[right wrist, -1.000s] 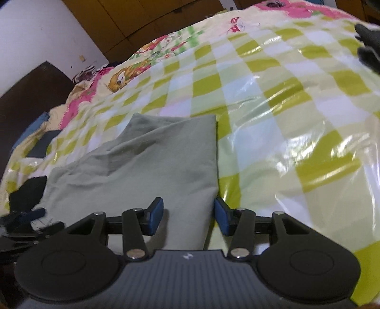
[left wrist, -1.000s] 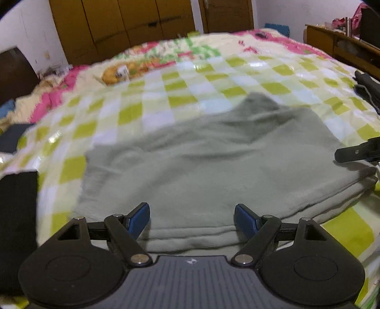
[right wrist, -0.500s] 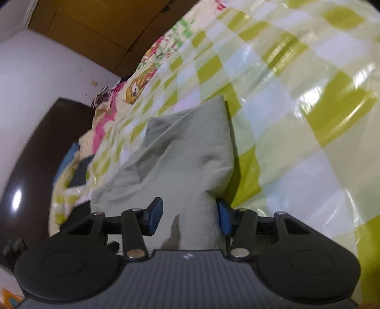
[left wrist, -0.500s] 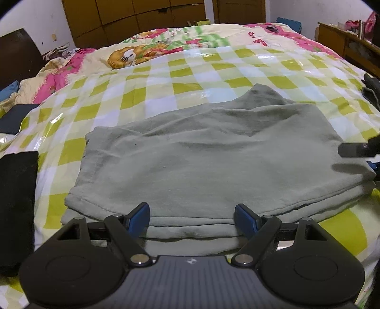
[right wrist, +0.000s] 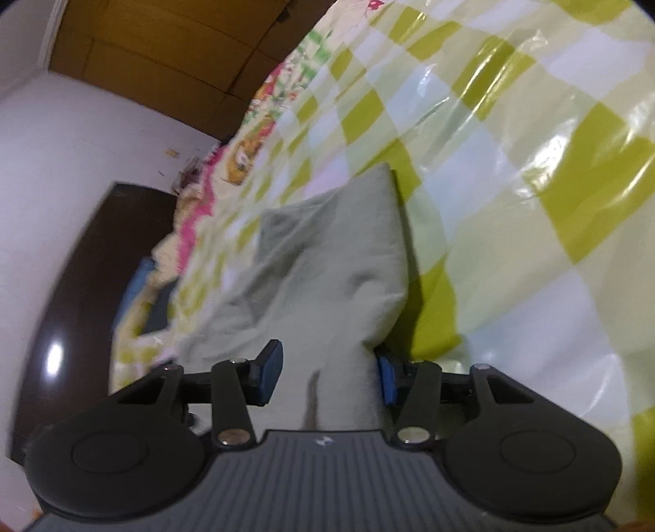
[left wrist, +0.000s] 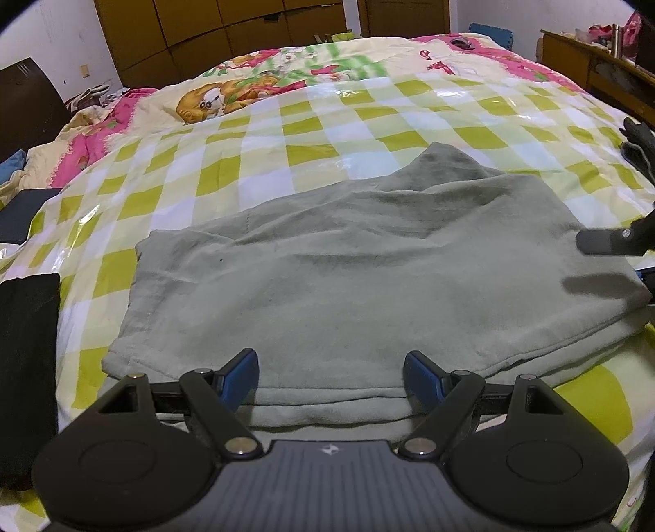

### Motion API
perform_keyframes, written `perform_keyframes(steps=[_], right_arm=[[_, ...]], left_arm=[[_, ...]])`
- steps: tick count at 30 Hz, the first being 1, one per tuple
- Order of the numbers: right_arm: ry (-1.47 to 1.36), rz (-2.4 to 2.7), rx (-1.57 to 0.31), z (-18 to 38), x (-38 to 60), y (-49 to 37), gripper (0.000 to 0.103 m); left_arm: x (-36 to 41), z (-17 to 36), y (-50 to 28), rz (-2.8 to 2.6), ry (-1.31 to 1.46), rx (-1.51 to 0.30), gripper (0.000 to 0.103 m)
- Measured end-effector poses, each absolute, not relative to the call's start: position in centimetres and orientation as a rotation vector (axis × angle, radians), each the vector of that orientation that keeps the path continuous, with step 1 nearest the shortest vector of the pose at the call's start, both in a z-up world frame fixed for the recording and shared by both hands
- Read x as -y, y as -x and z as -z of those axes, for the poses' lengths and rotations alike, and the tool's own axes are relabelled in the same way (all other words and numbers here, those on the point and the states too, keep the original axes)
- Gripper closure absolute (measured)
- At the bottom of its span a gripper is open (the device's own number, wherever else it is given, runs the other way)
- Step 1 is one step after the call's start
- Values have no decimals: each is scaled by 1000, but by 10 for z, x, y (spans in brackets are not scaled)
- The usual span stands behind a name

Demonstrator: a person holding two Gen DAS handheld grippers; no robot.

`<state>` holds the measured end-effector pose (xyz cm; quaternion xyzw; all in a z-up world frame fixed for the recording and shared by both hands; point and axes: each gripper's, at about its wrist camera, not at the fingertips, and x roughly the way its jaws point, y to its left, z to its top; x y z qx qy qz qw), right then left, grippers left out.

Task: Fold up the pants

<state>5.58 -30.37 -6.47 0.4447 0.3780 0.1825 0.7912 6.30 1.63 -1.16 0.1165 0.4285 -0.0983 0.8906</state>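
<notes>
The grey-green pants [left wrist: 368, 286] lie folded in layers on the checked bed cover. My left gripper [left wrist: 330, 372] is open, its blue pads over the near folded edge, holding nothing. My right gripper [right wrist: 327, 376] is open and tilted, its jaws on either side of the right end of the pants [right wrist: 327, 262], which rises between the blue pads. One finger of the right gripper [left wrist: 610, 241] shows at the right edge of the left wrist view, over the pants' right end.
A yellow-green checked plastic cover [left wrist: 327, 118] lies over the bed. A black folded cloth [left wrist: 24, 360] lies at the left. A dark garment [left wrist: 638, 143] sits at the right edge. Wooden wardrobes [left wrist: 225, 28] and a desk [left wrist: 593, 61] stand behind.
The right gripper has tilted and moved further onto the right end of the pants, which now stands higher between its pads. The left gripper has stayed at the near edge.
</notes>
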Motion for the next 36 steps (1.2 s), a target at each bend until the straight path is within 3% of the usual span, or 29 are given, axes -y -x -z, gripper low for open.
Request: perform_keyframes(steps=[10, 19, 24, 29, 36], right_arm=[[-973, -341, -834, 73, 315, -57, 73], [-1081, -505, -898, 81, 307, -66, 70], [-1099, -440, -873, 80, 310, -72, 96], [-1215, -431, -718, 70, 343, -53, 98], [-1274, -382, -698, 78, 378, -29, 98]], left_arm=[[-10, 13, -68, 226, -246, -892, 11], [-5, 14, -68, 254, -260, -888, 11], [2, 18, -70, 249, -276, -904, 11], [27, 17, -67, 296, -302, -914, 11], [75, 17, -59, 400, -360, -903, 11]])
